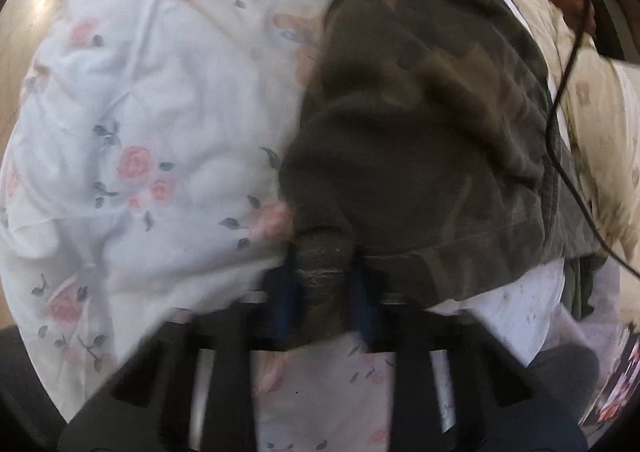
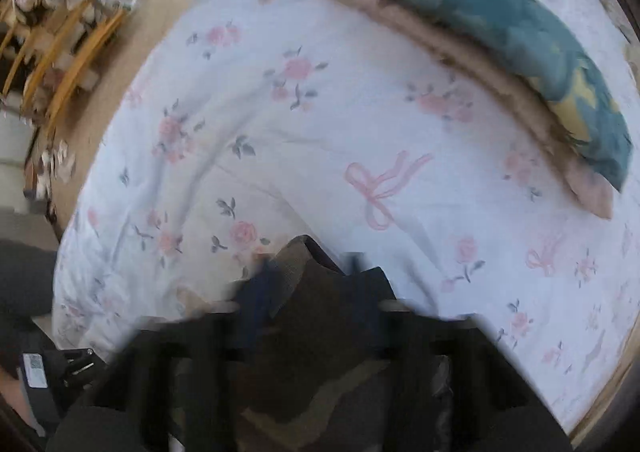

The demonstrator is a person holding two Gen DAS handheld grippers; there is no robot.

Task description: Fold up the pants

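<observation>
The camouflage pants (image 1: 420, 124) lie spread on a floral white bedspread (image 1: 160, 112), running from the top middle down to my left gripper (image 1: 326, 272). The left gripper is shut on a bunched edge of the pants between its blue-padded fingers (image 1: 286, 292). In the right wrist view, my right gripper (image 2: 310, 292) is shut on another part of the camouflage pants (image 2: 312, 352), which bunch up over the fingers and hang towards the camera. Both views are blurred by motion.
A teal and yellow patterned pillow (image 2: 520, 44) on a beige folded blanket (image 2: 460, 68) lies at the far right of the bed. A cream quilt (image 1: 592, 100) and a black cable (image 1: 560, 104) lie right of the pants. Wooden furniture (image 2: 68, 52) stands beyond the bed's left edge.
</observation>
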